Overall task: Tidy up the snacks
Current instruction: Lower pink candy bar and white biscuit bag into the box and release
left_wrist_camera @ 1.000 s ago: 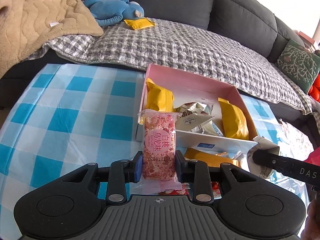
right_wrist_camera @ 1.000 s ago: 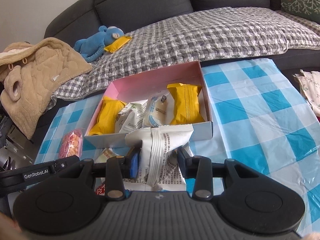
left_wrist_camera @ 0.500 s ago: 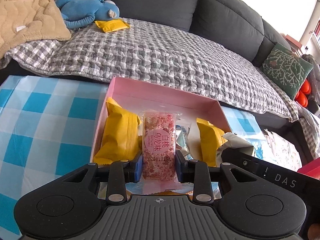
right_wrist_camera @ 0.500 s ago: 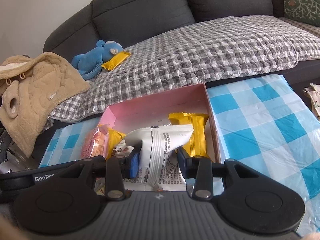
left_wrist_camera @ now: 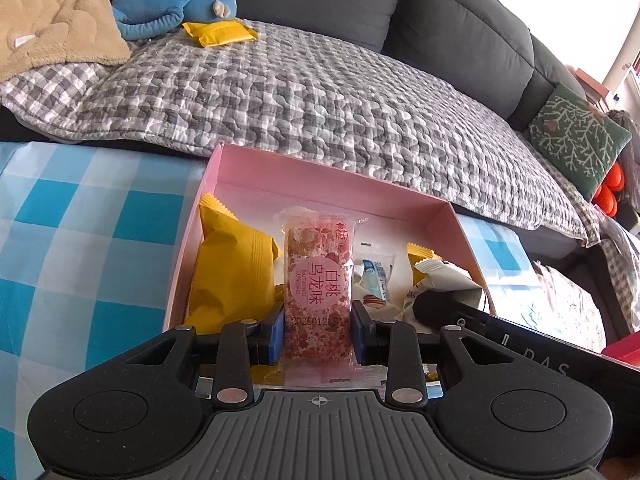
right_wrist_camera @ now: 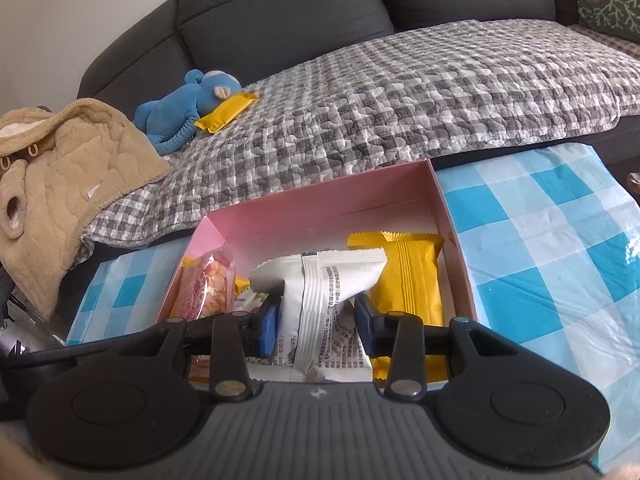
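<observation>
Over a pink box on a blue-and-white checked tablecloth, both handheld grippers hang with their loads. At the bottom centre of the left wrist view, the left gripper is clenched on a pink snack bar in clear wrap, held upright above the box's inside. To its left in the box lies a yellow packet; small white-and-blue packets sit to its right. At the bottom centre of the right wrist view, the right gripper grasps a white packet printed with black text, over the same box, with another yellow packet just to its right. Behind the table stands a dark grey sofa under a grey checked quilt. On the quilt at upper left lie a blue plush toy and a lone yellow packet on the sofa, touching each other.
</observation>
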Demonstrator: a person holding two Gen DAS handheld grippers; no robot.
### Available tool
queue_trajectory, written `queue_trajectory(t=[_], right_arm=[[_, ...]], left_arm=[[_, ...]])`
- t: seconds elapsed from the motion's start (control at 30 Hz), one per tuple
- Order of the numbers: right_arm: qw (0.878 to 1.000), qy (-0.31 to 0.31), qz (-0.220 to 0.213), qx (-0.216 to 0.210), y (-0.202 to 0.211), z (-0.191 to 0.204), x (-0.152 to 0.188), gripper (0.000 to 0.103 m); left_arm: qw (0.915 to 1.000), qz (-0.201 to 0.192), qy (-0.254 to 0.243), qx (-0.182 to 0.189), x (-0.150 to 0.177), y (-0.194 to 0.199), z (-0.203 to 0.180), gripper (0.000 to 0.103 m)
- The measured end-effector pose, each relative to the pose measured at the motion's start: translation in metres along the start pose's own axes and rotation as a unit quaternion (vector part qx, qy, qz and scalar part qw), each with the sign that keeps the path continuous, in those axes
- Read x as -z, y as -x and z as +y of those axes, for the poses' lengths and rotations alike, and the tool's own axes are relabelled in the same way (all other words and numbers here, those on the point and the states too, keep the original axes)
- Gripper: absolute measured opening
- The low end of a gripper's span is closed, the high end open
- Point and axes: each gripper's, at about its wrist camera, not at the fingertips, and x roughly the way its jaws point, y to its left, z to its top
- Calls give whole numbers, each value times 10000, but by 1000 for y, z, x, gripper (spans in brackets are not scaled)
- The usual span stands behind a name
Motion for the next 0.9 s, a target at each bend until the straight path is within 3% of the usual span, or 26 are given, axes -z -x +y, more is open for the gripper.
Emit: queue_trajectory(t=[0.2, 0.27, 0.43, 0.63, 0.77, 0.9], right_arm=[[9996, -80, -252, 12, 10, -1, -5, 42], [9993, -127, -359, 13, 16, -1, -7, 51], [9993, -162, -326, 34, 25, -4, -7, 52], [9995, -201, -243, 19, 36, -3, -4, 52], [9998, -63, -194, 32, 46, 1, -1, 53], [10000, -9, -28, 57, 53, 2, 6, 53]], left_arm=[[9997, -156, -160, 46, -5, 8, -3, 35], [9995, -250, -190, 43, -7, 14, -4, 41], [9992, -307, -246, -43, -8, 27, -3, 43], [9994, -318, 149, -68, -10, 46, 12, 46], [9987, -313, 40, -396, 2, 61, 13, 53], [9992, -14, 90, -389, 22, 68, 15, 54]])
